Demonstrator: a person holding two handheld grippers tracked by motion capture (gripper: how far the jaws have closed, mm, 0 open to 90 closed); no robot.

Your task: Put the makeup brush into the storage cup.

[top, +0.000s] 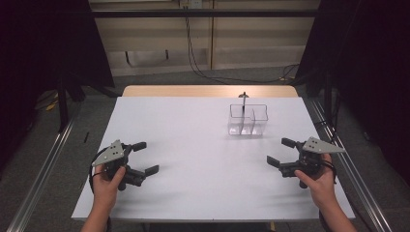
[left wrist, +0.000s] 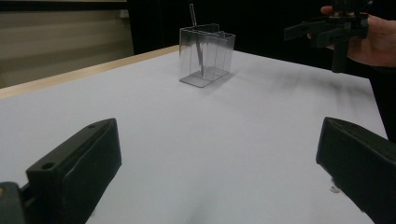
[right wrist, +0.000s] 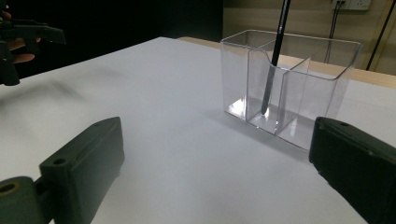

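Two grippers: both at the near edge of the table (top: 193,145), one to each side, each held in a hand, neither carrying anything.
Left gripper (top: 145,158): fingers (left wrist: 79,163) spread wide, nothing between them, only bare white surface ahead.
Right gripper (top: 282,151): fingers (right wrist: 84,163) likewise spread wide and empty, aimed toward the container.
Container (top: 247,119): clear plastic, upright, divided into compartments, standing on the far right part of the table, closer to the right gripper than to the left.
Pen-like stick (top: 244,104): dark and thin, leaning inside the container; from the right gripper view (right wrist: 274,60) its lower end rests on the floor of a middle compartment, upper end poking above the rim.
Other compartments: look empty as far as can be told through the clear walls.
Progress, as a judgement: either at the very start or at the very end; no contact with container or stick, nothing loose elsewhere on the table.
Left to do, as a judgement: any reach toward the container not yet begun.
Thing relative to fingers: container well apart from the left fingers, ahead and toward the right; near but clear of the right fingers, ahead and slightly right in that gripper's own view, untouched.
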